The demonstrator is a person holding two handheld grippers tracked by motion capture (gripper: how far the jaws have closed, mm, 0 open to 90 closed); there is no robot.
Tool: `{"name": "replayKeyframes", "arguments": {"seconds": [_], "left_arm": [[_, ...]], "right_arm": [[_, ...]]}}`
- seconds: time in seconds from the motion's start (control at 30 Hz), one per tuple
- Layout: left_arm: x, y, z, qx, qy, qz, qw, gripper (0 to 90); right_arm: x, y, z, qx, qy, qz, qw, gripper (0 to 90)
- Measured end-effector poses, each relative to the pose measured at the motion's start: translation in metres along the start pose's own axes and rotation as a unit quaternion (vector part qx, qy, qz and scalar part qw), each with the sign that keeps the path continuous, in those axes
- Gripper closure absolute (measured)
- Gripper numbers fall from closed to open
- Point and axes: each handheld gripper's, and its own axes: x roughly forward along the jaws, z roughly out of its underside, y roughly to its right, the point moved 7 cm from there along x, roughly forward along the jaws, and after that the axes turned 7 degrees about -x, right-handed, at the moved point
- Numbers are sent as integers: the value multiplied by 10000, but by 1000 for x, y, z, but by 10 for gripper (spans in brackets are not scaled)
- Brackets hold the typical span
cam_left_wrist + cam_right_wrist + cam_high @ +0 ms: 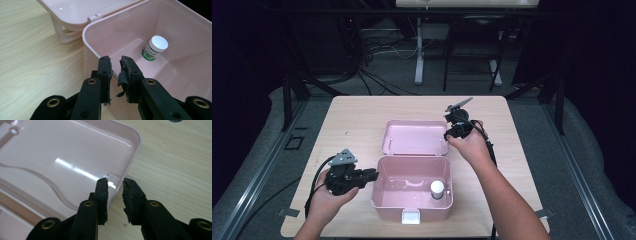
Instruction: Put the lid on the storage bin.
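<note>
High view is showing the left gripper (371, 175) straddling the box (384, 192) wall, unclamped; the right gripper (451, 134) gaping over the lid (412, 136) rim.

dark lab: lone table (362, 115), floor cables (377, 50), black rig frames (292, 85).

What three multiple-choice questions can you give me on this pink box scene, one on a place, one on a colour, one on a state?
1. Where does the small jar stand?
A. inside the pink box
B. on the open lid
C. on the bare table

2. What colour is the jar's cap?
A. red
B. white
C. black

3. How is the box?
A. closed and latched
B. tipped on its side
C. open, lid folded back flat

Answers:
1 A: the left gripper view shows it on the box floor, near a corner.
2 B: the cap is white above a green-labelled base.
3 C: the high view shows the lid lying behind the box.
</note>
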Motion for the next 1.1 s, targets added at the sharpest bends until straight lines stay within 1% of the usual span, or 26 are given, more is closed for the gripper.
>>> {"name": "replayKeyframes", "arguments": {"seconds": [0.07, 0.1, 0.13, 0.3, 0.37, 0.53, 0.6, 0.7, 0.8, 0.87, 1.0, 1.03, 1.07, 1.1], "left_arm": [[0, -1, 0, -53, 30, 37, 10000, 782], [0, -1, 0, -86, 36, 45, 9999, 782], [0, 0, 0, -120, 45, 55, 9999, 783], [0, 0, 0, -91, 53, 45, 9999, 785], [0, 0, 0, -93, 54, 37, 9999, 786], [0, 0, 1, -134, 60, 48, 9999, 786], [0, -1, 1, -105, 55, 58, 9999, 786], [0, -1, 1, -113, 55, 62, 9999, 786], [0, -1, 1, -123, 58, 60, 9999, 786], [1, -1, 1, -126, 62, 60, 9999, 785], [1, -1, 1, -131, 61, 59, 9999, 785], [1, -1, 1, -135, 64, 59, 9999, 785], [1, -1, 1, -133, 64, 58, 9999, 785], [0, -1, 1, -135, 56, 71, 9999, 785]], "right_arm": [[3, 2, 0, 81, -19, 31, 10000, 753], [6, 4, -1, 160, -30, 36, 9999, 753], [7, 6, -1, 180, -34, 27, 9998, 753], [13, 13, -4, 510, 9, 14, 9987, 754], [15, 16, -4, 584, 10, 51, 9983, 759], [20, 20, -7, 783, 64, 0, 9969, 759], [21, 21, -9, 874, 76, -19, 9961, 758], [24, 24, -10, 986, 109, -44, 9951, 753], [25, 24, -11, 1050, 89, -81, 9944, 750], [28, 24, -10, 1008, 40, -49, 9949, 750], [33, 23, -10, 1062, -12, -50, 9943, 749], [35, 23, -10, 1034, -18, -45, 9946, 749], [36, 22, -10, 1069, -43, -47, 9943, 750], [38, 22, -10, 1050, -47, -36, 9945, 750]]}}
